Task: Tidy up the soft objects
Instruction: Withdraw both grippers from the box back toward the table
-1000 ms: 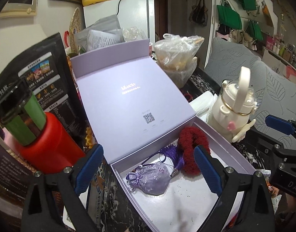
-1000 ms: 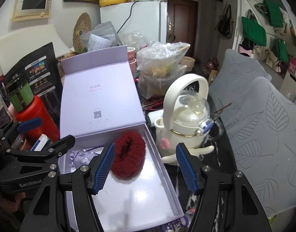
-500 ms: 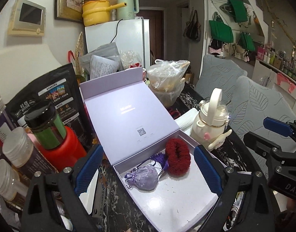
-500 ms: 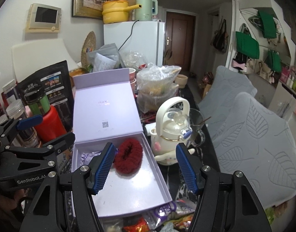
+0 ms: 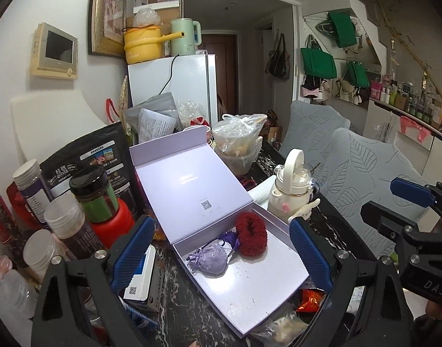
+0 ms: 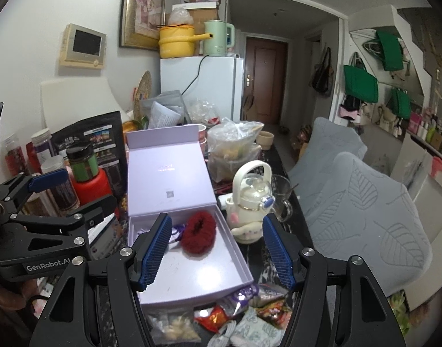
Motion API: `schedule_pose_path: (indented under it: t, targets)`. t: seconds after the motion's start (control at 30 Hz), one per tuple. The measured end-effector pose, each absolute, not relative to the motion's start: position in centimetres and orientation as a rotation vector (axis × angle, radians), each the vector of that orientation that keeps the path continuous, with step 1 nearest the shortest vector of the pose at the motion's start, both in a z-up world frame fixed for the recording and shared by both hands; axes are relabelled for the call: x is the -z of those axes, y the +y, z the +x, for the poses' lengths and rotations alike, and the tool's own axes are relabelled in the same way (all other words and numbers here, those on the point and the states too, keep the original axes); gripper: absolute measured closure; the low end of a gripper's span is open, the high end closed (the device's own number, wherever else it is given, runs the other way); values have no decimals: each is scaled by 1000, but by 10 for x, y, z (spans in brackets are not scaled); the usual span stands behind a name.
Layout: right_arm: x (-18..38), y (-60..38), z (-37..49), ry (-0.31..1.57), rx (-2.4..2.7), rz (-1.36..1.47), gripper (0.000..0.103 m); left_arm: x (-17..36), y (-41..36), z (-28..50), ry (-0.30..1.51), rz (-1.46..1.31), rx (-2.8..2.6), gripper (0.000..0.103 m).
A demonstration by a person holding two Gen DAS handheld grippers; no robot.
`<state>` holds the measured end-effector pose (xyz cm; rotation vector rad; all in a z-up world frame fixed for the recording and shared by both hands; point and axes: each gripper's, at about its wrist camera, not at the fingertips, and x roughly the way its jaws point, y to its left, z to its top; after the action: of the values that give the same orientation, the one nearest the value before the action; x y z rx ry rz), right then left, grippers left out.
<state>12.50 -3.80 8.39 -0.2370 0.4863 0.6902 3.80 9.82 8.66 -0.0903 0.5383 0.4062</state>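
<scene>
Left hand-held gripper [image 5: 219, 256] and right hand-held gripper [image 6: 216, 253]: both gaping, nothing between the pads, above the lilac box [image 5: 278, 283]. Inside the box: red scrunchie [image 5: 251, 237] at the hinge end, long axis toward the raised lid; purple sachet [image 5: 211, 261] beside it. White kettle [image 6: 251, 199] flanks the box; snack packets [image 6: 221, 315] crowd its near edge on the tabletop [image 5: 180, 297].
</scene>
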Motion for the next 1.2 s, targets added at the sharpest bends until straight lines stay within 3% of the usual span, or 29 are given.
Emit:
schedule_pose_path:
  t: [0.53, 1.2]
  targets:
    - [-70, -75, 67, 473, -662, -175, 26, -75, 62, -19, 532, -79, -355, 7]
    - [-13, -107, 37, 540, -558, -169, 25, -21, 32, -46, 571, -48, -256, 7]
